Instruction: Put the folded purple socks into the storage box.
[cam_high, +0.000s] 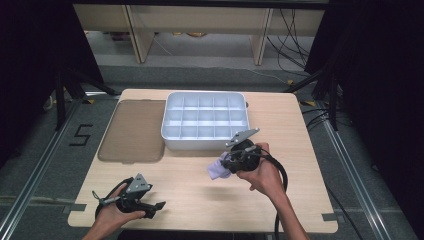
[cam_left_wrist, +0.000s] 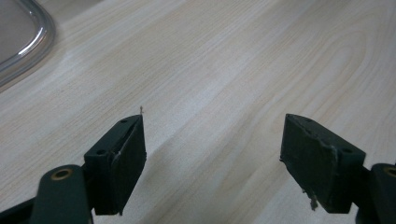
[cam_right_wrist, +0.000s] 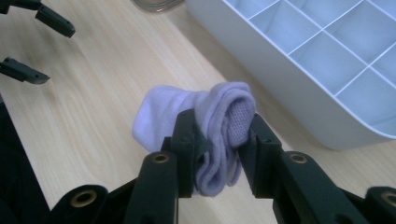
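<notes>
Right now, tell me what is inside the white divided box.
The white divided box shows bare white compartments with nothing in them; the right gripper with its rolled sock covers part of the front wall.

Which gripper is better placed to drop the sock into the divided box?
Right. The right gripper is shut on the rolled sock beside the white box; the left gripper is open near the table's front edge.

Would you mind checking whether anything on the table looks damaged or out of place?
Only minor wear: the left claw has frayed, chipped pads. The rolled sock is gripped by the right claw, and the lid lies flat beside the divided box.
</notes>
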